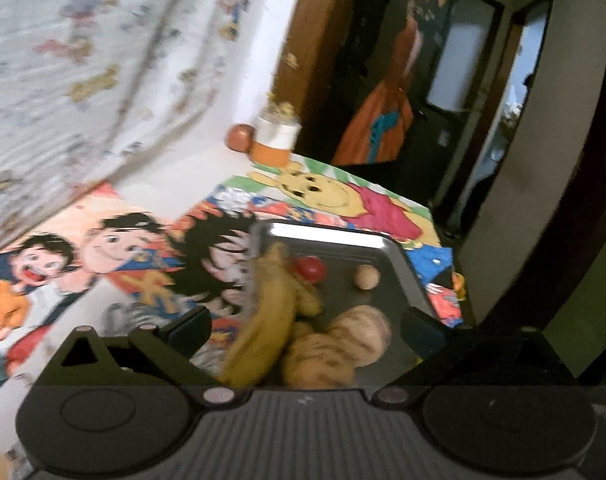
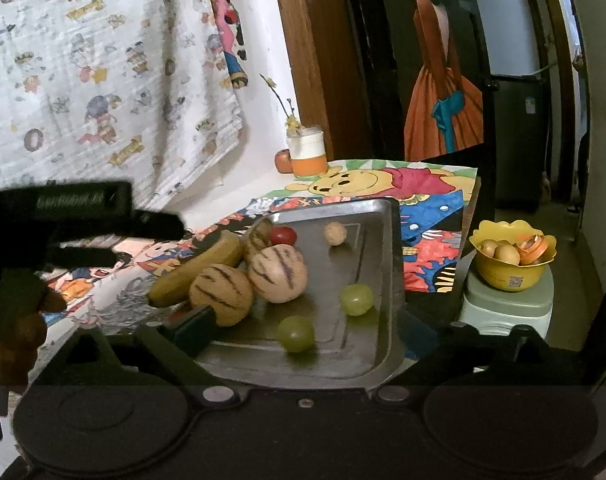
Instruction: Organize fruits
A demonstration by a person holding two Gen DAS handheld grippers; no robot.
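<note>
While both tools gape wide, empty, the banana (image 2: 199,270) lies lengthwise—stem seemingly toward the near-left—on the tray (image 2: 387,280).

the tray (image 2: 387,264) is crowded on its left half: the banana (image 2: 199,268) and two striped melons (image 2: 277,272) lie packed together; the right half is freer, with only two green grapes (image 2: 357,299) well apart; the left tool (image 2: 87,216) hangs over the table's (image 2: 435,216) left side; the jar (image 2: 307,152) stands at the back.
</note>
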